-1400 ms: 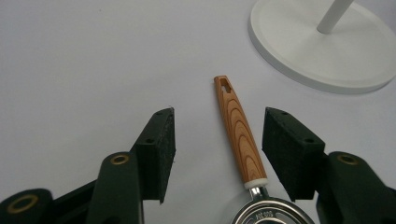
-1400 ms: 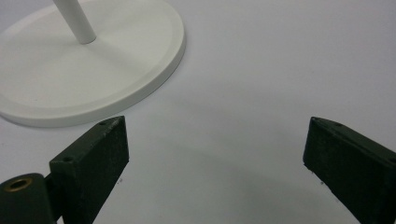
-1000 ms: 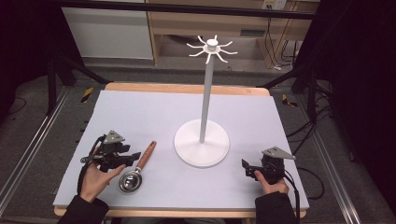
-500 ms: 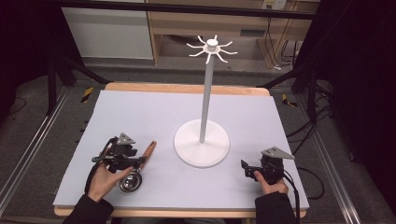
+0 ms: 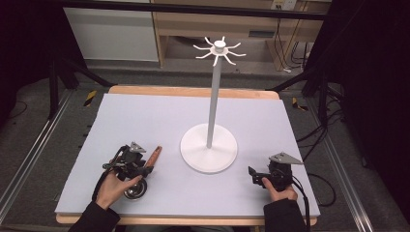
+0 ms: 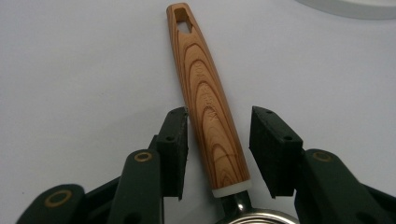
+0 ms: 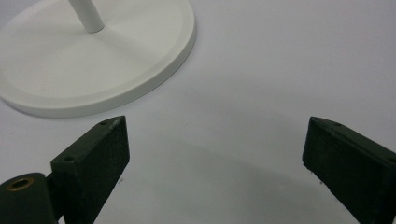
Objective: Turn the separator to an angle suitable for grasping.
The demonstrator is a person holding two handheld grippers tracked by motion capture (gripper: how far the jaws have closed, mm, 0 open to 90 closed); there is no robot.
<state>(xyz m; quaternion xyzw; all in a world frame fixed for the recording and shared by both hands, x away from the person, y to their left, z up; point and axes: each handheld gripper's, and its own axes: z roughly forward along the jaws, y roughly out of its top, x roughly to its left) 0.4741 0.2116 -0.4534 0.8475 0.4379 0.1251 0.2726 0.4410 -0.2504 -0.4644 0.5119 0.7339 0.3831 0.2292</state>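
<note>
High view: the ladle point(image 5: 145, 170) lies on the lilac mat point(image 5: 159, 121) at the near left, its wooden handle slanting up toward the stand point(image 5: 209, 149), its steel bowl nearest the person. The left gripper point(image 5: 140, 166) sits low over the handle, held by the left hand point(image 5: 115, 186). The stand's round base is just right of the handle's tip, with bare mat between them; its pole rises to a ring of hooks. The right gripper point(image 5: 252, 174) rests near the mat's right front corner, well apart from the ladle, close to the base. The far half of the mat is open; the table's wooden edge shows beyond it.

Left gripper view: the jaws have just been closing and now flank the handle point(image 6: 210, 112) near its bowl end. The left pad is almost at the wood, and a gap shows at the right pad. They do not grip it.

Right gripper view: the jaws stand wide, with bare mat between them. The stand's base point(image 7: 116, 60) lies ahead at the left.
</note>
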